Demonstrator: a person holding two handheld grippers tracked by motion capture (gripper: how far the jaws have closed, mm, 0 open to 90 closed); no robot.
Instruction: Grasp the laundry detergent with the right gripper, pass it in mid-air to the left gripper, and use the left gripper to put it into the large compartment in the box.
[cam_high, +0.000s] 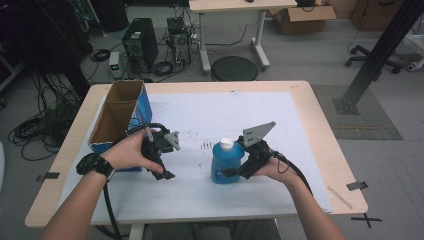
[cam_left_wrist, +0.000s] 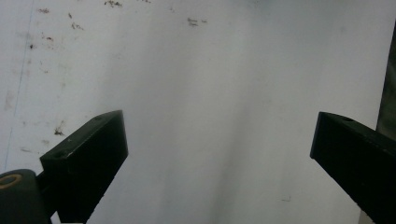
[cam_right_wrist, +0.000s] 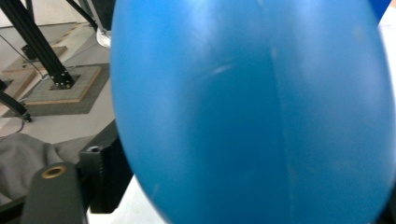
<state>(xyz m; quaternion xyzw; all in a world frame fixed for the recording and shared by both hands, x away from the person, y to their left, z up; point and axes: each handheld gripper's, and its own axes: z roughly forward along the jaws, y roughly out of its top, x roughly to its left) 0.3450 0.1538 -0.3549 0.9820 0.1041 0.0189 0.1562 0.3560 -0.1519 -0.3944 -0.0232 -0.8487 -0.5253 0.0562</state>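
Bottle first: I see a squat, rounded one of blue translucent plastic with a white cap on a short neck, standing upright on the white sheet that covers the table. It sits right at the tip of my right gripper, between its jaws. In the right gripper view the blue body bulges across almost everything ahead of me, smooth and glossy with a faint seam running down it, and one black jaw lies against its lower flank; the other jaw is hidden behind the bulge. The jaws stand at a middling gap, and from the high view they appear clamped on the bottle's lower body, though I cannot see the far pad pressing.

My left gripper is off to the bottle's other side, well apart from it, pointing down at the sheet. In the left gripper view its jaws are spread wide with nothing but bare white sheet between them, marked with a few small dark specks.

Beyond the left gripper, on its outer side, stands an open cardboard box with blue walls and two compartments. A few dark scribbles mark the sheet just ahead of the bottle. Between the two grippers the sheet is bare. Past the table's far edge I make out a round black stool on the floor and a computer tower among cables.
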